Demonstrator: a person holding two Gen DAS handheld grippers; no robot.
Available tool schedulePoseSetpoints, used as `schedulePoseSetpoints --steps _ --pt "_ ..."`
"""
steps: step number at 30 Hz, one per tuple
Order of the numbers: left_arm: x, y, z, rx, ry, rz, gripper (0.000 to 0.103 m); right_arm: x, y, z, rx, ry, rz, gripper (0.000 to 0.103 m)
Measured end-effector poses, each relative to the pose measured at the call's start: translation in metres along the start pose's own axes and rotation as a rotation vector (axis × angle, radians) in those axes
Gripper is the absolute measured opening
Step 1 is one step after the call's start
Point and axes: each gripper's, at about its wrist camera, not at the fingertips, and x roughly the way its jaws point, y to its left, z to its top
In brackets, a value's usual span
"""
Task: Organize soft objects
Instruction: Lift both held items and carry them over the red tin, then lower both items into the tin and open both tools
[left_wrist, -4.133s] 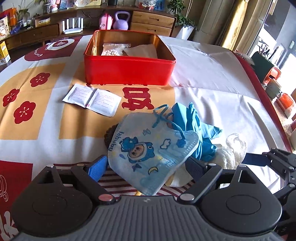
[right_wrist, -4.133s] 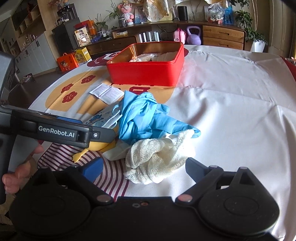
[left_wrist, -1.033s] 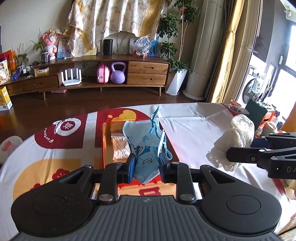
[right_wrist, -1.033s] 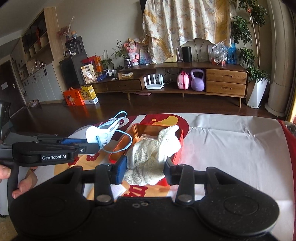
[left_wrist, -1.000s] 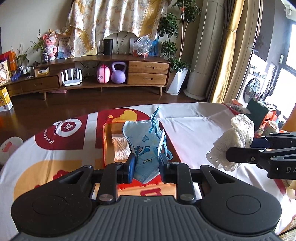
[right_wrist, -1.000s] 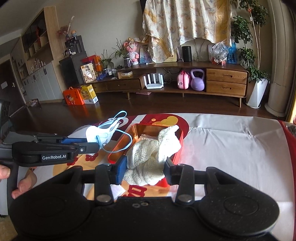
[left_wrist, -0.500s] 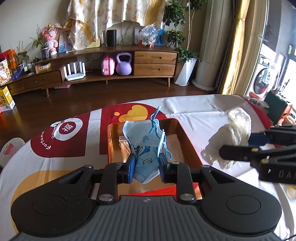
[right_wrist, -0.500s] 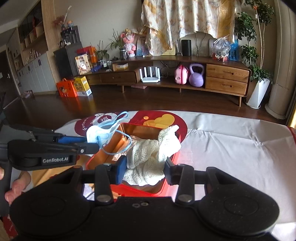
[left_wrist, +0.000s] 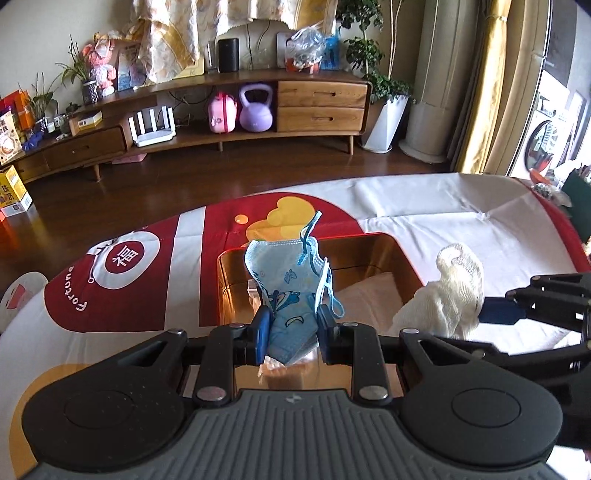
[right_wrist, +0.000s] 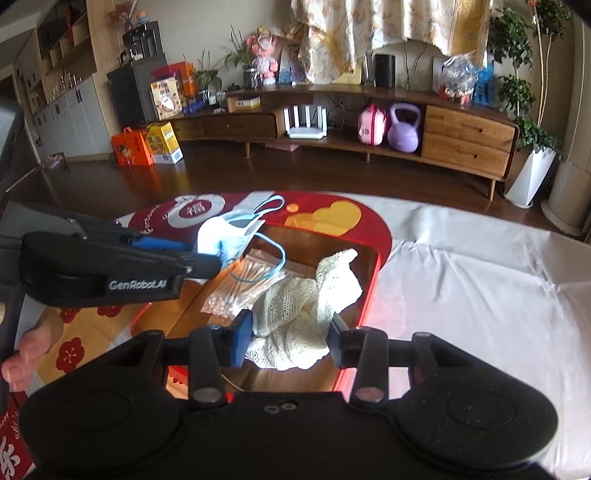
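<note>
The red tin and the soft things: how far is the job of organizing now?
Done: a bag of cotton swabs already lies in the red tin. In hand: the left gripper holds a blue face mask and the right gripper holds a cream knit cloth, both above the tin. Left: neither is released into the tin yet.

We note our left gripper (left_wrist: 290, 334) clamping blue face mask (left_wrist: 290, 291) over red tin (left_wrist: 225, 291), cream knit cloth (left_wrist: 448, 295) at right.
</note>
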Motion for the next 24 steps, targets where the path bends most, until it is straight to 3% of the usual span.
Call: schedulePoseSetpoints --steps 8,24 --pt "0.029 -0.002 0.003 0.014 0.03 0.007 0.026 0.028 0.001 0.001 -0.027 0.054 0.005 0.042" --pt "0.06 -0.002 -0.001 0.027 0.061 -0.009 0.026 0.053 0.004 0.001 -0.061 0.08 -0.005 0.048"
